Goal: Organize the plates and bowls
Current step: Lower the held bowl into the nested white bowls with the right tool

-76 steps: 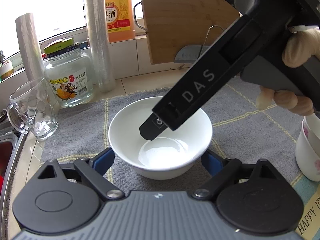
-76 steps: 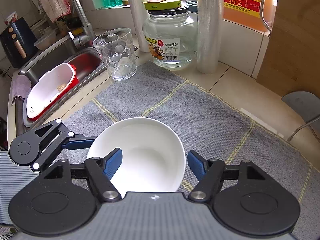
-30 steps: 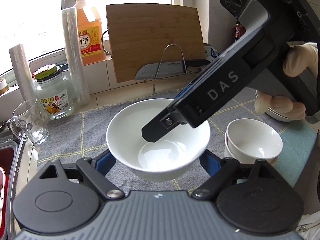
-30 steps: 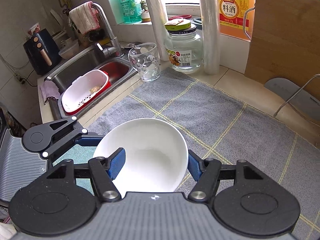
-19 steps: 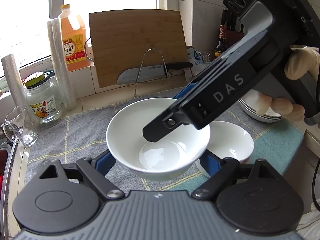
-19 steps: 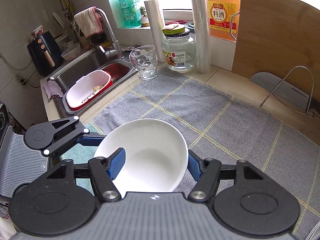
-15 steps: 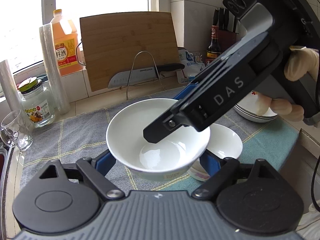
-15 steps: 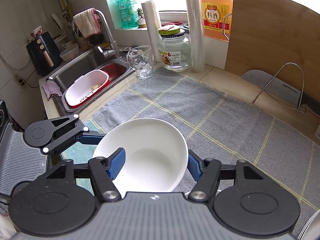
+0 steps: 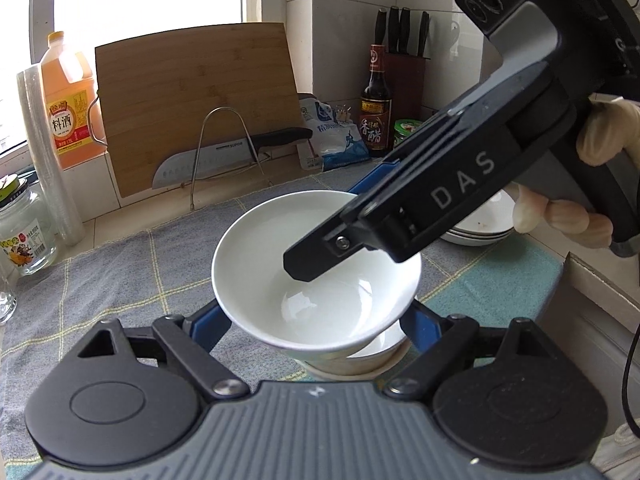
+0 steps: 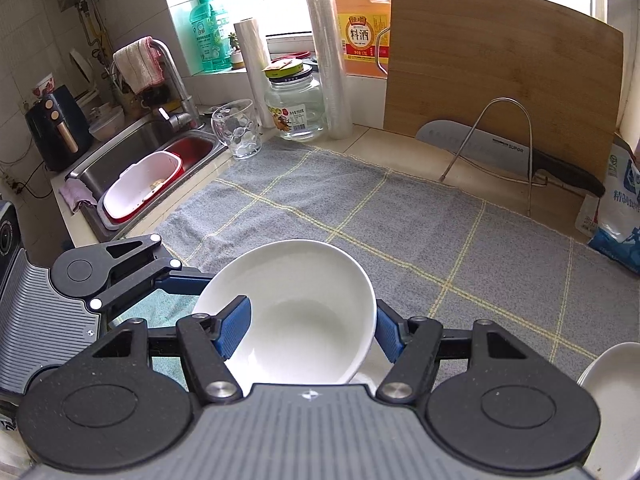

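Clearly that white bowl [image 9: 316,272] is glazed, slick, stiff and breakable, pinched on its rim by the right claw [image 10: 308,330] and cradled between the left claw [image 9: 316,320] fingers spread wide around its sides, just above a smaller bowl [image 9: 372,354].

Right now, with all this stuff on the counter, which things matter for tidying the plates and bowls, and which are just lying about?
Part of the job:
- white bowl, held up by both grippers
- smaller bowl directly beneath it
- stacked plates at the right
- left gripper
- right gripper

Just lying about:
- cutting board
- knife
- glass jar
- glass mug
- vinegar bottle
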`<act>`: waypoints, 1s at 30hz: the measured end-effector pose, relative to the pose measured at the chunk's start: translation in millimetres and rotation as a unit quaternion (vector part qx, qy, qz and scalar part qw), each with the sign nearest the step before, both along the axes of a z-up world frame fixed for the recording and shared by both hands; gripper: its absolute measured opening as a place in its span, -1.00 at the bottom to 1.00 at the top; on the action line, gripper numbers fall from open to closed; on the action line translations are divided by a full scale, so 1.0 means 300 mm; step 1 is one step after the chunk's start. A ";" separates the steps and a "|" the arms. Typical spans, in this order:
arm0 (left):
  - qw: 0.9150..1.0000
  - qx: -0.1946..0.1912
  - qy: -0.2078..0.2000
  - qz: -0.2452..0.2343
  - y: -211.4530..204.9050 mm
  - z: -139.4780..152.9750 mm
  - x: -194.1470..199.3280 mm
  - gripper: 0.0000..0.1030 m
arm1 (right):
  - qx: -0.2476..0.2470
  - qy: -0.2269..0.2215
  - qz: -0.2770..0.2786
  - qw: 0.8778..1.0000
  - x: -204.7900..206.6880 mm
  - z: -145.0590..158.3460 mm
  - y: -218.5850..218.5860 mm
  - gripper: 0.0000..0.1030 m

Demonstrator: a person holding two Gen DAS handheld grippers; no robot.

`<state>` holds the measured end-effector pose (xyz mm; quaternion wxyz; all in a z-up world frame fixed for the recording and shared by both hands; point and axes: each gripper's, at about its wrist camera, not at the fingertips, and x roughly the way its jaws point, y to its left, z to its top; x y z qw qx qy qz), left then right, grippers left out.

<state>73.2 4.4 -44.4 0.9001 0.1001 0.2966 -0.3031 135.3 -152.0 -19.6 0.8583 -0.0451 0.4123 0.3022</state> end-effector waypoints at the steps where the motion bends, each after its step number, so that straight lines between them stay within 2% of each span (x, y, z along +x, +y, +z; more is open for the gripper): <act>1: 1.000 0.000 0.001 -0.003 -0.009 -0.004 0.002 0.74 | 0.000 0.001 -0.004 1.000 -0.001 -0.003 -0.011 0.38; 11: 1.000 0.000 0.021 -0.023 -0.064 -0.041 0.027 0.74 | -0.004 0.019 -0.028 0.999 0.002 -0.055 -0.076 0.38; 30: 0.999 0.003 0.044 -0.020 -0.072 -0.081 0.056 0.74 | -0.007 0.038 -0.029 0.999 0.035 -0.111 -0.072 0.38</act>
